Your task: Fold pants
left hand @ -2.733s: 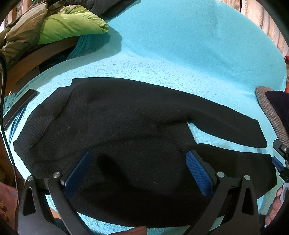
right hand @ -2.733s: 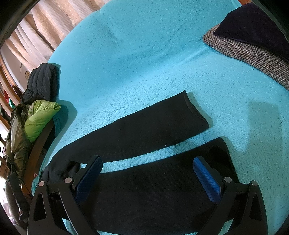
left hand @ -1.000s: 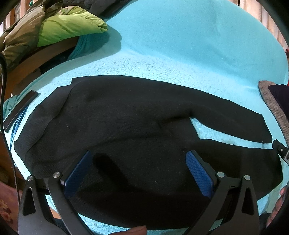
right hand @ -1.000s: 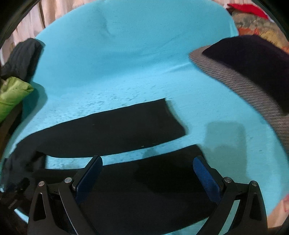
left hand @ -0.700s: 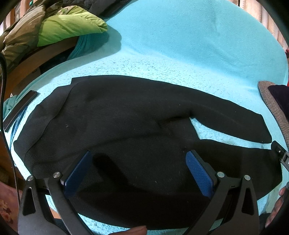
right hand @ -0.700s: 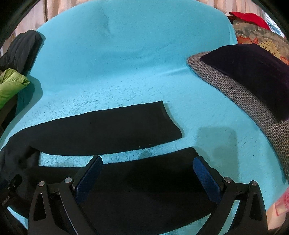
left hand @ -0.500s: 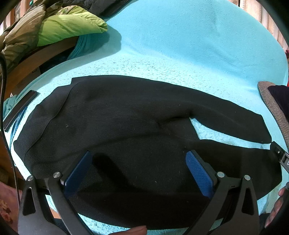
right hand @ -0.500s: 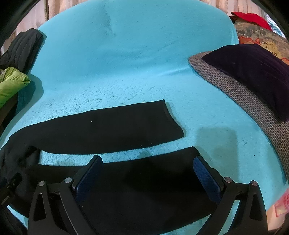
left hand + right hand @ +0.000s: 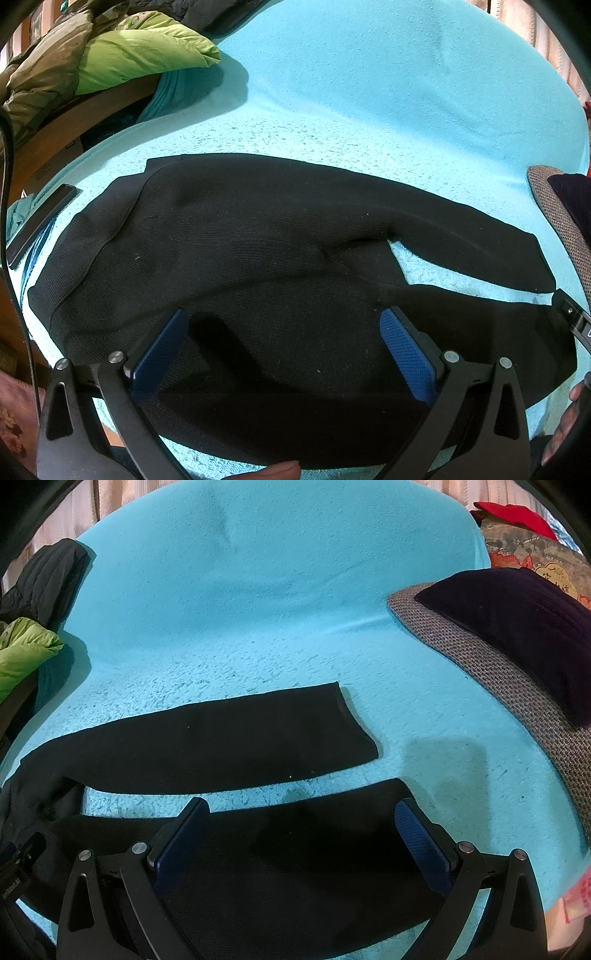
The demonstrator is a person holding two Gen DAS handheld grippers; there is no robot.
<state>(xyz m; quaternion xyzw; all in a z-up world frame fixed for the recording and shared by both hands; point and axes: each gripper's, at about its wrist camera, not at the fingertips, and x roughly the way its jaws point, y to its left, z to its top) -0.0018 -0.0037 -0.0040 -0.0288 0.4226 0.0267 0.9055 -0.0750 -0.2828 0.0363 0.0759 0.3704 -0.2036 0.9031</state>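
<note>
Hovering over the near edge of the bed, I have both tools poised and nothing gripped: the left hand-held gripper has its blue pads spread wide above the seat of the black pants, and the right hand-held gripper is equally wide apart above the cuff end of the near leg. As I judge it, the folding has not begun; the pants lie flat and fully spread on the turquoise blanket, waistband to the left, both legs running right with a wedge of blanket showing between them. Everything is left to do: bring one leg over the other, then double the length. The fabric looks like a soft, fine-ribbed knit, matte, limp and likely to drape and drag rather than hold a crease. Beyond the near leg lies the far leg, its cuff cut square. The blanket is a nubbly fleece, pilled near and smoother far. At far right sits a grey woven cushion under a dark velvety one; at far left, a puffy green jacket.
</note>
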